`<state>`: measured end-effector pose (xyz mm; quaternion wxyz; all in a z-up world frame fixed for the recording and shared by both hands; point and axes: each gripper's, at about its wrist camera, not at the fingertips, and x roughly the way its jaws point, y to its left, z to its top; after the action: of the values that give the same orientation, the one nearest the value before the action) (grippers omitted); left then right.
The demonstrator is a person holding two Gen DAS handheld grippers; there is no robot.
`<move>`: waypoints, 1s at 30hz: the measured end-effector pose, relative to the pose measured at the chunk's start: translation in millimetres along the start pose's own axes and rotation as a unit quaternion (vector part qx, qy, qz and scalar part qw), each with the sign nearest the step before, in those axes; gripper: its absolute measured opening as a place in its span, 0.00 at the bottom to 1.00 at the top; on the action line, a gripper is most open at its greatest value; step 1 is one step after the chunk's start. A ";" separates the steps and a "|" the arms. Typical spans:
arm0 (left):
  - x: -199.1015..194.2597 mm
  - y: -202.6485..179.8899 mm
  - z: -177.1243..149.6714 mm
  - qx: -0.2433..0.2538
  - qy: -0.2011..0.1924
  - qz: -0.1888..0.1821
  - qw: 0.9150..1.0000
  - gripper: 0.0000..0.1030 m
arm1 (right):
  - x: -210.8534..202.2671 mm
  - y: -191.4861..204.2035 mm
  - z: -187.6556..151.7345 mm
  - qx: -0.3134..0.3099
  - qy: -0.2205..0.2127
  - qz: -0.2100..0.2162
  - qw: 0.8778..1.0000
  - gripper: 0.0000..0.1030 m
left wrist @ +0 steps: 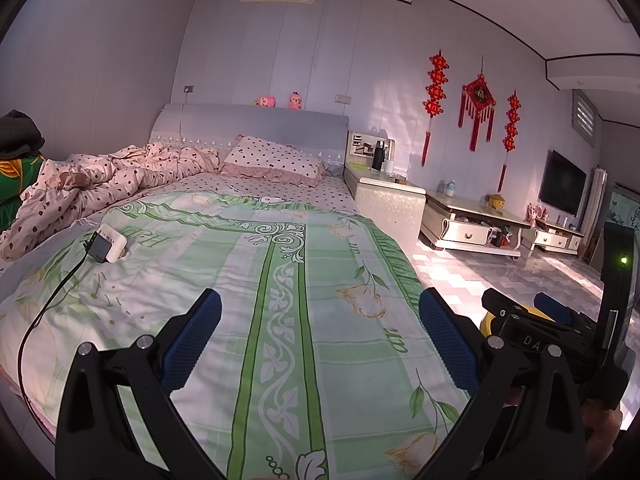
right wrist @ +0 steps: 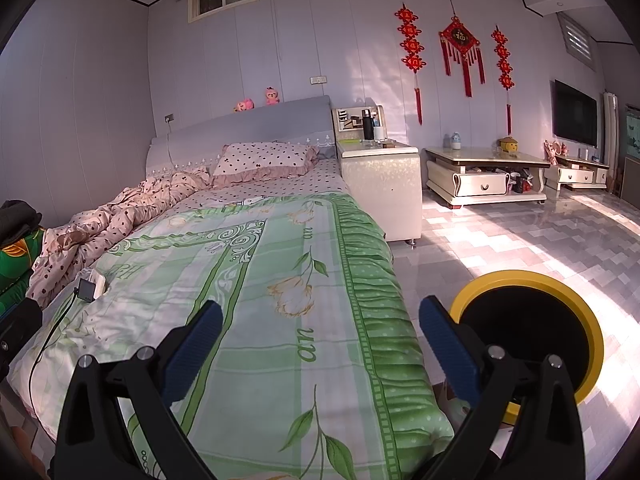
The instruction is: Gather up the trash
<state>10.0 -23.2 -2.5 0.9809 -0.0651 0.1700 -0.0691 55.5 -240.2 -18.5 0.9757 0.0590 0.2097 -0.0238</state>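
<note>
both tools are spread wide and hold nothing. the left tool (left wrist: 320,332) hangs over the foot of the bed (left wrist: 256,264), above its green flowered cover; the right tool (right wrist: 320,336) hangs at the bed's right edge, with the floor (right wrist: 500,232) under its right finger.

just past that right finger stands a trash bin (right wrist: 532,336), yellow-rimmed, black inside, on the floor beside the bed. its mouth faces up towards the camera, so its long axis looks to run roughly upright; how much it leans cannot be told. in the left view only a sliver of its rim shows behind the right tool.

no clear piece of trash shows. a pale scrap (right wrist: 460,404) lies low between bed and bin, too hidden to name. farther up the cover a white box with a dark charger (left wrist: 106,245) and its cable (left wrist: 48,300) rest near the rumpled dotted quilt (left wrist: 108,176).

the risks, as i judge them: taking the charger for rubbish, snagging the cable, or knocking the bin over with the right tool while reaching down beside it.
</note>
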 end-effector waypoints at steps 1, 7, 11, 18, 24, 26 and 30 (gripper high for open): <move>0.1 -0.3 -0.7 0.000 0.000 0.000 1.000 0.92 | -0.2 0.0 -0.2 0.000 0.000 0.000 1.000 0.92; 0.2 -0.6 -1.1 0.000 0.001 0.000 1.000 0.92 | -0.1 -0.4 0.2 0.000 0.001 0.000 1.000 0.92; 0.6 -1.2 -1.8 0.000 0.001 -0.001 1.000 0.92 | 0.3 -0.4 -0.2 0.001 0.001 0.000 1.000 0.92; 1.4 -2.2 -3.0 0.000 0.002 -0.001 1.000 0.92 | 0.3 -0.6 0.3 0.000 0.002 0.000 1.000 0.92; 2.2 -7.2 -13.8 0.001 -0.004 0.001 1.000 0.92 | 0.5 -0.7 -1.7 0.002 0.003 0.001 1.000 0.92; 2.5 -4.9 -13.8 0.001 -0.002 -0.002 1.000 0.92 | 0.6 -0.3 -2.8 0.001 0.003 0.000 1.000 0.92; 2.0 -4.7 -14.5 -0.002 -0.001 -0.005 1.000 0.92 | 0.7 0.2 -3.9 0.002 0.003 0.000 1.000 0.92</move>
<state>6.3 -29.7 -16.0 0.9805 -0.0681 0.1689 -0.0738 54.6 -239.5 -22.2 0.9749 0.0609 0.2128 -0.0245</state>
